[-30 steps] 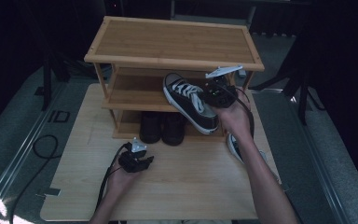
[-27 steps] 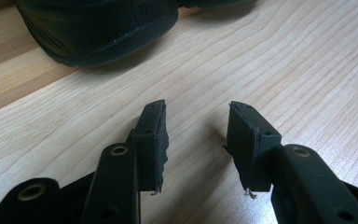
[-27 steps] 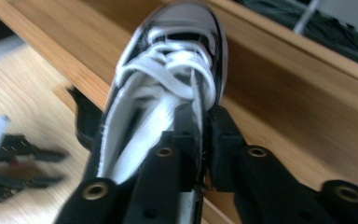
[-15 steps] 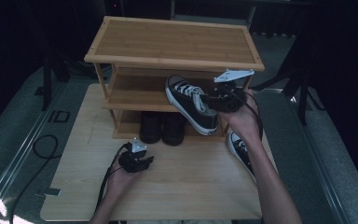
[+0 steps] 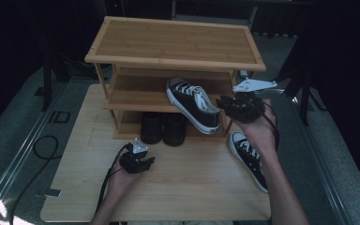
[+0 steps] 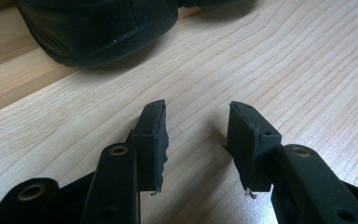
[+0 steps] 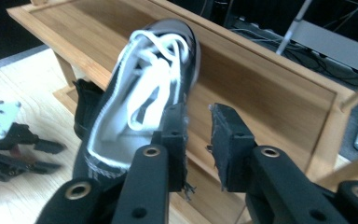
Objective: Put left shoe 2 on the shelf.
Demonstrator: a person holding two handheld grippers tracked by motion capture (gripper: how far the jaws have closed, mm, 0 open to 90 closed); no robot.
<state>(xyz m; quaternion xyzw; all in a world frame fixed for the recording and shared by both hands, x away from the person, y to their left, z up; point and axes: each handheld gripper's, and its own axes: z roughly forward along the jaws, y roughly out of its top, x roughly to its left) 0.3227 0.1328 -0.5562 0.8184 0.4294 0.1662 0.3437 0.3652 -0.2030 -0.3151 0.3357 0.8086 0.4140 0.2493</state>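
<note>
**Sneaker resting on the rack's middle shelf**

My right gripper (image 5: 225,104) has just been closing, its jaws apart and empty beside the black canvas sneaker with white laces (image 5: 192,102), which lies tilted over the middle shelf edge of the bamboo shoe rack (image 5: 176,42). My left gripper (image 5: 138,161) rests open on the pale wooden table (image 5: 192,187).

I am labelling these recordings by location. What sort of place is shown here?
Probably a recording bench in a dim lab or studio, staged like a home entryway: a three-tier bamboo shoe rack stands on a light wooden tabletop, with black-and-white canvas sneakers and dark equipment stands behind.
</note>
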